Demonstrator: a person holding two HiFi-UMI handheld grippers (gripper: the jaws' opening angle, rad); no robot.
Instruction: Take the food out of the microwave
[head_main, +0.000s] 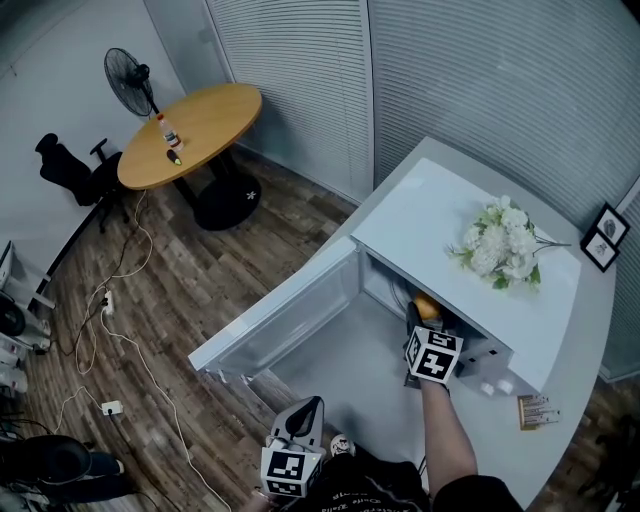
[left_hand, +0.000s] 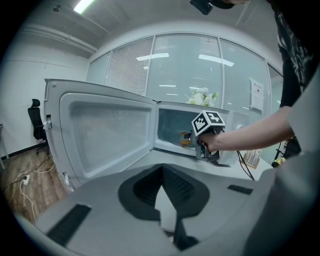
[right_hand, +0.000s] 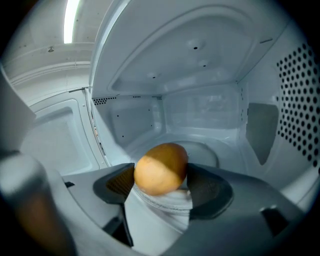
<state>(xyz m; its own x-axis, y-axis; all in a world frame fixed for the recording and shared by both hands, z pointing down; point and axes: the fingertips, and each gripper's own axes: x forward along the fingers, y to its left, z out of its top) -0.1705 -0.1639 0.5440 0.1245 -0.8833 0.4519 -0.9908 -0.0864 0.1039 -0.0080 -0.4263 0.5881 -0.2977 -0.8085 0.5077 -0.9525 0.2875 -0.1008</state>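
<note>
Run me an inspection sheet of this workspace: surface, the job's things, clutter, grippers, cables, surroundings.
Surface: white counter, carrying the microwave.
Job's things: microwave door swung open; round orange-brown food inside the cavity.
Clutter: white flowers on the microwave; a card on the counter; two picture frames.
Grippers: right gripper reaches into the cavity, jaws against both sides of the food; left gripper held back, jaws together, empty.
Cables: loose cables and a power strip on the wood floor.
Surroundings: round wooden table, fan, chair, blinds.
</note>
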